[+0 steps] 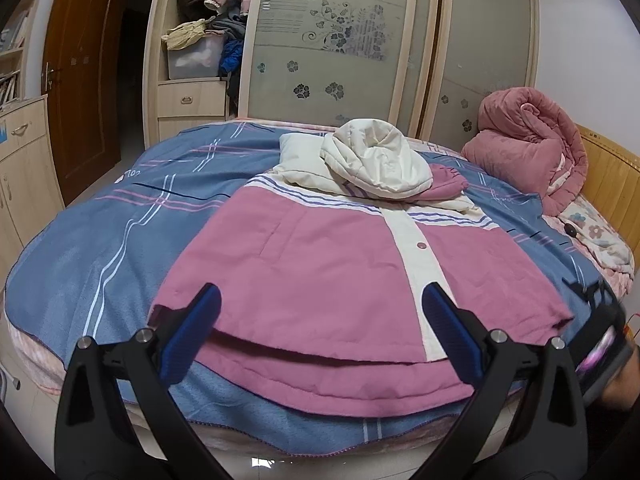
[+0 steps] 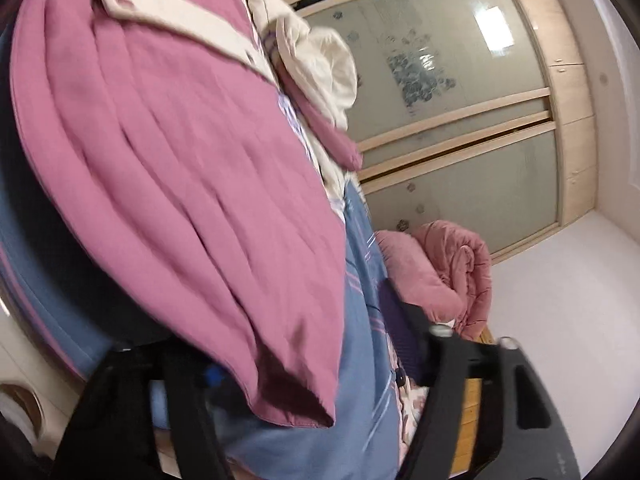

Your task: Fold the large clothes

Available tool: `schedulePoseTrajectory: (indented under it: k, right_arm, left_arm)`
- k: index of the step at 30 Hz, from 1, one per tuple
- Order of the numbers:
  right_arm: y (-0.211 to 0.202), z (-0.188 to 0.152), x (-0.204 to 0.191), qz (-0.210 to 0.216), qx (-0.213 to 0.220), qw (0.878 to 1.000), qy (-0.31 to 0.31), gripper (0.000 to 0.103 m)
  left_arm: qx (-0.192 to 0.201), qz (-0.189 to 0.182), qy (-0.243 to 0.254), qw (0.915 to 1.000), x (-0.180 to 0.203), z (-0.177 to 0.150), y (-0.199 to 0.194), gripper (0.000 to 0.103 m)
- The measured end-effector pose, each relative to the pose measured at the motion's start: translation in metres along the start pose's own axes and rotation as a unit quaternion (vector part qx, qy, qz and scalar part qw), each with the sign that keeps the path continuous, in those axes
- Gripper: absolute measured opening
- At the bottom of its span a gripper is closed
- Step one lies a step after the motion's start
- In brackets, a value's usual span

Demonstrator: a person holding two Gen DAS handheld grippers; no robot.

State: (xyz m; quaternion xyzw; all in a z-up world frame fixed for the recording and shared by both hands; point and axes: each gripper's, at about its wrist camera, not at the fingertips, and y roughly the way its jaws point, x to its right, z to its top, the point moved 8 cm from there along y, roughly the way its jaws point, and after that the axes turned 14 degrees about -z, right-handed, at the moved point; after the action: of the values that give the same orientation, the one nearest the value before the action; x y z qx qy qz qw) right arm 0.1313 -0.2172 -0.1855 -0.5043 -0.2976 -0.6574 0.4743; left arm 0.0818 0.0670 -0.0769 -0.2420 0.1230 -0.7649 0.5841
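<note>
Bedroom w/ wardrobe (image 1: 360, 40) behind; bed (image 1: 100, 240) under a blue plaid cover. Pink-and-cream jacket (image 1: 320, 264) lies flat mid-bed, hem at near edge, hood (image 1: 376, 164) at far end. Left gripper (image 1: 320, 332) spread wide above the hem, holding nothing. Right gripper (image 2: 304, 364) tilted at jacket's right corner, also wide, fabric between fingers but not pinched. Risk: a single-layer grab, so the padded jacket sags and slides off the near edge.
</note>
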Motion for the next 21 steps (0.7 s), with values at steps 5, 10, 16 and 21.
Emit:
schedulePoseTrajectory:
  k: [5,10,16,21]
  right_arm:
    - [0.023,-0.013,-0.013,0.07,-0.013,0.994,-0.086,0.007]
    - [0.024,0.007,0.005,0.099,0.064,0.982,-0.145,0.006]
    - [0.062,0.087,0.073,0.04,0.146,0.974,-0.17,0.006]
    - [0.15,0.181,0.097,0.067,0.119,0.987,-0.083,0.006]
  left_arm:
    - [-0.002,-0.006,-0.003,1.0,0.0,0.0,0.0,0.101]
    - [-0.002,-0.006,-0.005,1.0,-0.001,0.0,-0.001,0.101]
    - [-0.003,-0.012,-0.016,0.9998,-0.002,0.002,0.003,0.101]
    - [-0.009,-0.009,-0.009,0.9999,0.003,0.002,0.012,0.101]
